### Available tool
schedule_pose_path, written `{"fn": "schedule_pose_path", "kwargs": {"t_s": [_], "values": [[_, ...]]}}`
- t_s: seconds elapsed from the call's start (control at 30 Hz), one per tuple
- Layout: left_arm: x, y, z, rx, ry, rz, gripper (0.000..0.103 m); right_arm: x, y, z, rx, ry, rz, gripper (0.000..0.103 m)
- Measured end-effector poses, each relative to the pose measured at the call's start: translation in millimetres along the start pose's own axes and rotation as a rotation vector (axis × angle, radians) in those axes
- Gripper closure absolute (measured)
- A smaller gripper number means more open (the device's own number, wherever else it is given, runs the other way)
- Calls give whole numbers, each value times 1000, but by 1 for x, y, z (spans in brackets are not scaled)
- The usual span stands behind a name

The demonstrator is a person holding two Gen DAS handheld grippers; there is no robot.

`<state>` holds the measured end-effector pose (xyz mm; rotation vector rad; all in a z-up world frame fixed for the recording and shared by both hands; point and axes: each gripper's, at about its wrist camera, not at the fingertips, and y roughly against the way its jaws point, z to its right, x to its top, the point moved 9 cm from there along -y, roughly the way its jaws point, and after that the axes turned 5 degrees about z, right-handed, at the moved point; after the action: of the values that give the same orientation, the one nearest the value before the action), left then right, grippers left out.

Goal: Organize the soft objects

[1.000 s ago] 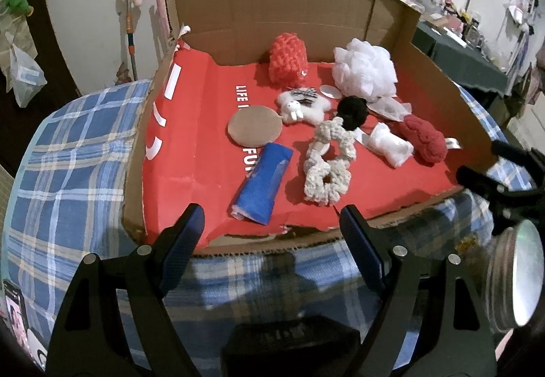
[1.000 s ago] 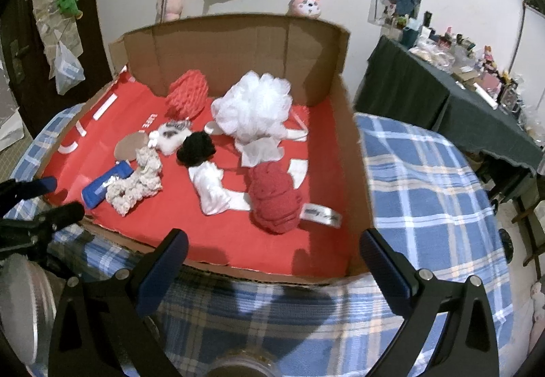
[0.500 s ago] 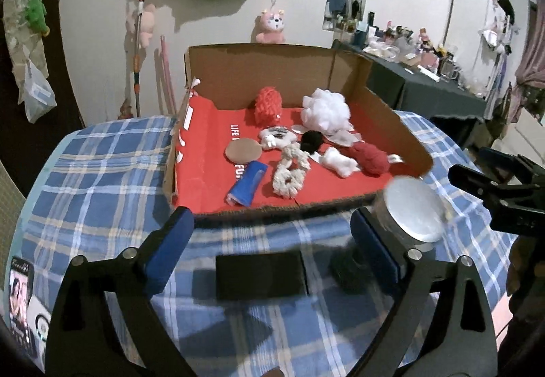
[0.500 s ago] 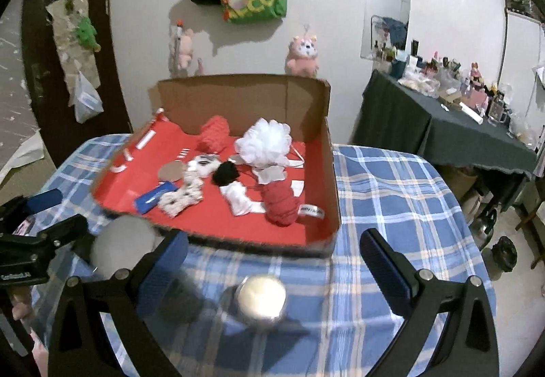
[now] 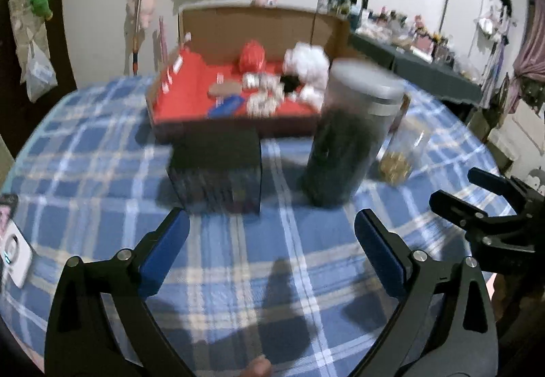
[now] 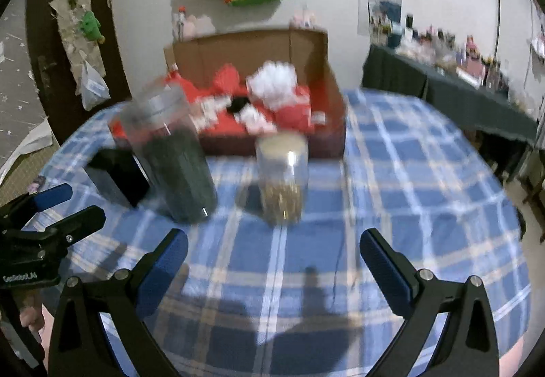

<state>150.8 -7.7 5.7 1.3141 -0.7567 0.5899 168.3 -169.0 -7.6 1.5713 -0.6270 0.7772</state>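
A cardboard box (image 5: 238, 131) with a red lining stands at the far side of the checked table. It holds soft things, all blurred: a red knit ball (image 5: 252, 53), a white pouf (image 5: 306, 61), a blue roll (image 5: 226, 106) and pale braided pieces. The right wrist view shows the same box (image 6: 327, 104), red ball (image 6: 226, 78) and pouf (image 6: 276, 84). My left gripper (image 5: 272, 240) hangs over bare cloth well short of the box; its jaws are opening and nothing is between them. My right gripper (image 6: 274, 254) is open and holds nothing, level with the left.
Between the grippers and the box stand a tall jar with dark contents (image 5: 344, 145), a small clear jar with golden bits (image 5: 398, 155) and a black box (image 5: 218, 169). A phone (image 5: 13, 240) lies at the table's left edge. A dark cluttered table (image 6: 460, 94) stands far right.
Both grippers have drawn back from the box, which now looks small and far. The two jars and the black box have come into view. The left jaws stand wider.
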Motion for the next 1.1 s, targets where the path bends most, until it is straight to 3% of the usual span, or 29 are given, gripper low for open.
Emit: {"fn": "schedule_pose_path", "kwargs": {"t_s": [0.33,1.1], "values": [[-35,-47,-7,110,14,-125,4,-34,-43,6,-46,7,-117,0],[-36,-53,-13,138,19,-136,0,-35,-47,13,-78,-13,-123,0]]}}
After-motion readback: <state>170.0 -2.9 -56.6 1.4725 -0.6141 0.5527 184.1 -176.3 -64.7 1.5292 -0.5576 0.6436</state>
